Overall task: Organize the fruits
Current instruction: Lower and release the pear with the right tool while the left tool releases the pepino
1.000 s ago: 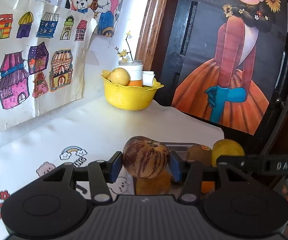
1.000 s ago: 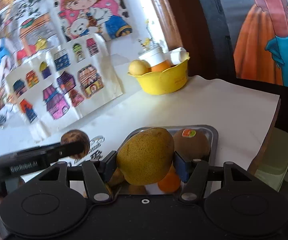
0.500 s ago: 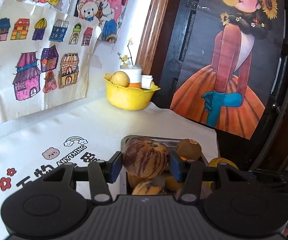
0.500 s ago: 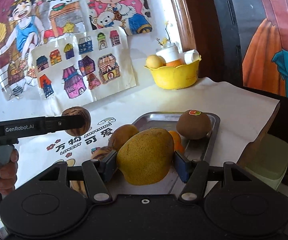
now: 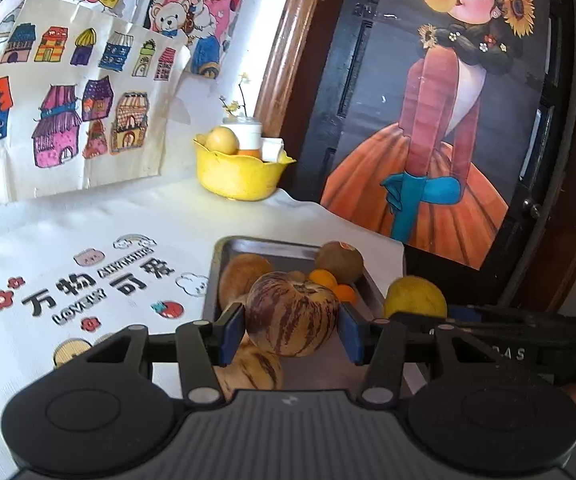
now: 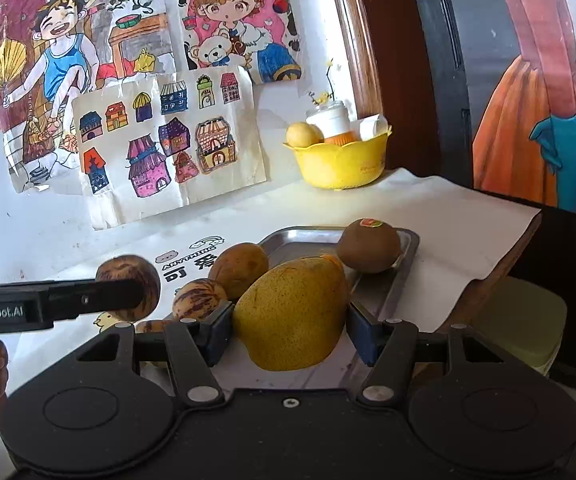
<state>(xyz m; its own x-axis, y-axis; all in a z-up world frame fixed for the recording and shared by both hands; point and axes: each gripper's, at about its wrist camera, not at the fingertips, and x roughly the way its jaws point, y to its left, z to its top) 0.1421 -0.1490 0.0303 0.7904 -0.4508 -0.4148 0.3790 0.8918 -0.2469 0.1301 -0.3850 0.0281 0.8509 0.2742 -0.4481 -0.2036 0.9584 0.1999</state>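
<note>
Kiwi [image 6: 369, 245] red sticker, gripper arm [image 6: 54, 305] "GenRobot.AI"

The melon [image 5: 291, 320] is cream with purple stripes, and a second striped melon [image 6: 200, 300] matches it. The pear [image 6: 291, 316] is speckled yellow. The kiwi [image 6: 367, 246] is brown with a red sticker. The tray [image 6: 403, 264] is silver, the bowl [image 6: 341, 164] bright yellow, the tablecloth [image 5: 88, 240] white with printed cartoons.

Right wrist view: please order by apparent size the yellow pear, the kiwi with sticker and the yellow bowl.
1. yellow pear, nearest the camera, so enlarged.
2. yellow bowl, farthest.
3. kiwi with sticker.
</note>
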